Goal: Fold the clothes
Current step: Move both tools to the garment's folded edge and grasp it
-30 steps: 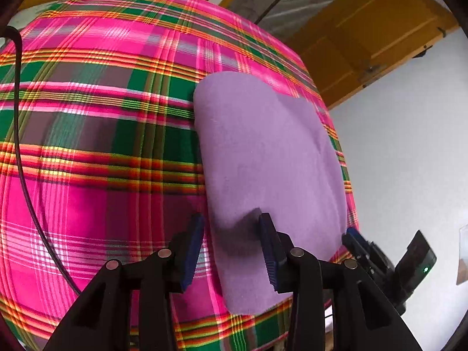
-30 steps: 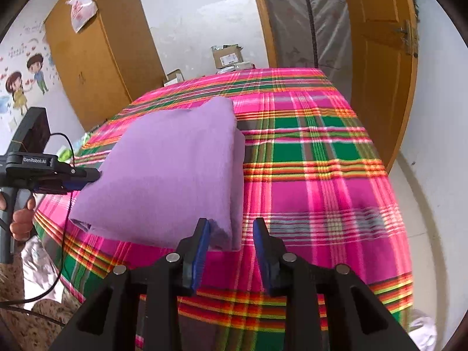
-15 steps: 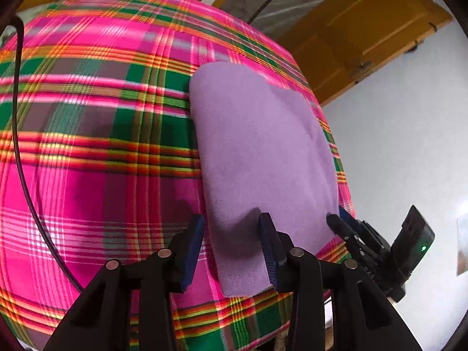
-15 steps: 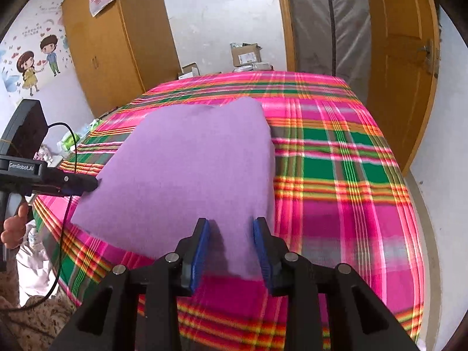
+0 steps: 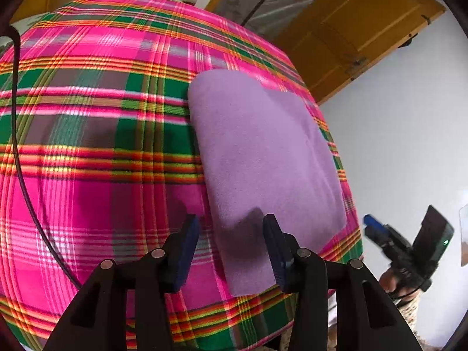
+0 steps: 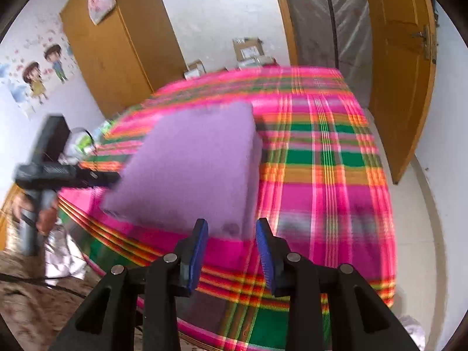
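Garment (image 5: 263,158) lies folded on bed (image 5: 87,146); both hand-held grippers, left (image 5: 231,251) widening and right (image 6: 231,248), stand open, empty. Next: withdraw.

No text, label or number is legible anywhere in either view.

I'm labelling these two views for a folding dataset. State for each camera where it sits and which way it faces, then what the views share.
Left wrist: on the left gripper, angled down along its open fingers at the folded purple cloth on the plaid bedspread; the right gripper shows at right.
Right wrist: on the right gripper, jaws open, angled down toward the same cloth's near edge, wardrobe and door behind; the left gripper and a hand show at left.
Shared: cloth, bedspread, door, each other's gripper.
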`<state>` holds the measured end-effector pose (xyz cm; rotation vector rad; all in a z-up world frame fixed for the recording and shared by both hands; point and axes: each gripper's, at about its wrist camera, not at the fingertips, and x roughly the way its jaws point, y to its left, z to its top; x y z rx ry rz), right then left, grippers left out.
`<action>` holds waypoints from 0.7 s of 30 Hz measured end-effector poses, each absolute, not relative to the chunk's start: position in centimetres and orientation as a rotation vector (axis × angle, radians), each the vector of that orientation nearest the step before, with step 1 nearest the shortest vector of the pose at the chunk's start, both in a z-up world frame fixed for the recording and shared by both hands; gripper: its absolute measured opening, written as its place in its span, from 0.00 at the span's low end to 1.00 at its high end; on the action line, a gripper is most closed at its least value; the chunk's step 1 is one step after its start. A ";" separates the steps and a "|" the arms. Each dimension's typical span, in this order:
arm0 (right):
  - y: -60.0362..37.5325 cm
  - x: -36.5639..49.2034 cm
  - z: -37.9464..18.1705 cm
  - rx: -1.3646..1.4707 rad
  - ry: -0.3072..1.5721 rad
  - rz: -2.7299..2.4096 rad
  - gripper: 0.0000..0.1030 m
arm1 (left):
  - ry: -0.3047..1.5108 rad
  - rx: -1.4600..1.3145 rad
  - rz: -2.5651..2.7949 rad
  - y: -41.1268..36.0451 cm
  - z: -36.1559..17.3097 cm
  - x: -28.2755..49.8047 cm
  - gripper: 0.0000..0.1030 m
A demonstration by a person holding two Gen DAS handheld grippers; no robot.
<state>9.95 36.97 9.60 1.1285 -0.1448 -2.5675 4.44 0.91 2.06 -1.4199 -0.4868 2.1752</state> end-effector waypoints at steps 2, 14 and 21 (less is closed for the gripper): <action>37.2 9.4 10.6 1.097 -0.136 -2.573 0.34 | -0.503 -1.415 2.170 0.8 2.2 4.1 0.46; 37.5 0.4 6.1 1.263 -0.408 -2.329 0.50 | -0.544 -1.475 2.070 1.1 0.9 1.5 0.52; 37.7 -2.1 5.2 1.287 -0.462 -2.218 0.58 | -0.563 -1.476 1.973 1.1 0.3 0.3 0.60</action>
